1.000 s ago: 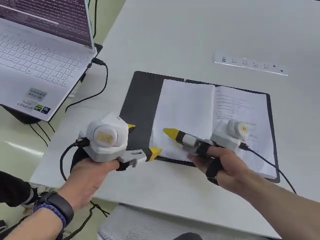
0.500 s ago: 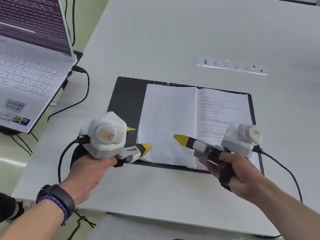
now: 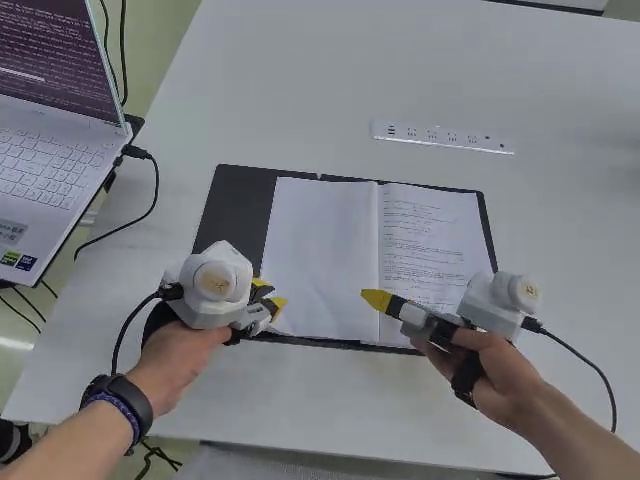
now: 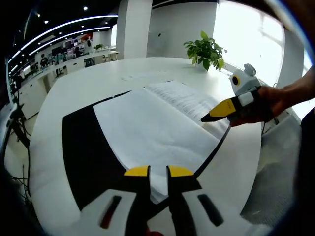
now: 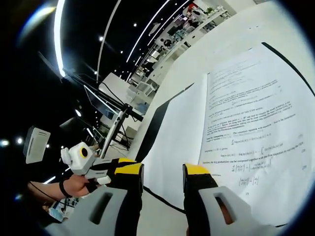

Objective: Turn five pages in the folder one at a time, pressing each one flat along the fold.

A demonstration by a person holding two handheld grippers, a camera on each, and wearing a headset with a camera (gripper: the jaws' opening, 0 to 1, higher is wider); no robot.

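Head view with both gripper views. The black folder [image 3: 235,215] [image 4: 81,162] [image 5: 155,123] lay open and flat on the white table [image 3: 300,80]. A blank page [image 3: 320,250] [image 4: 147,132] covered the left of its fold, and a printed page [image 3: 430,250] [image 5: 251,123] lay to the right of the fold. A strip of bare black cover showed at the folder's left side.

The left gripper [image 3: 268,298] [image 4: 158,172], held in the left hand [image 3: 180,350], hung at the folder's near edge, just over the near left corner of the blank page. Its jaws were drawn nearly together, with a slim gap between them and nothing grasped.

The right gripper [image 3: 375,298] [image 5: 162,169] [image 4: 219,109], held in the right hand [image 3: 490,365], pointed leftward over the folder's near edge, its tips close to the near end of the fold. In its own view the jaws stood released and apart, with nothing between them.

Beyond the folder's far edge lay a white power strip [image 3: 440,137]. To the folder's left stood an open laptop [image 3: 40,150], with a black cable [image 3: 140,195] trailing toward the folder's left side. A potted plant [image 4: 205,49] stood well beyond the folder in the left gripper view.
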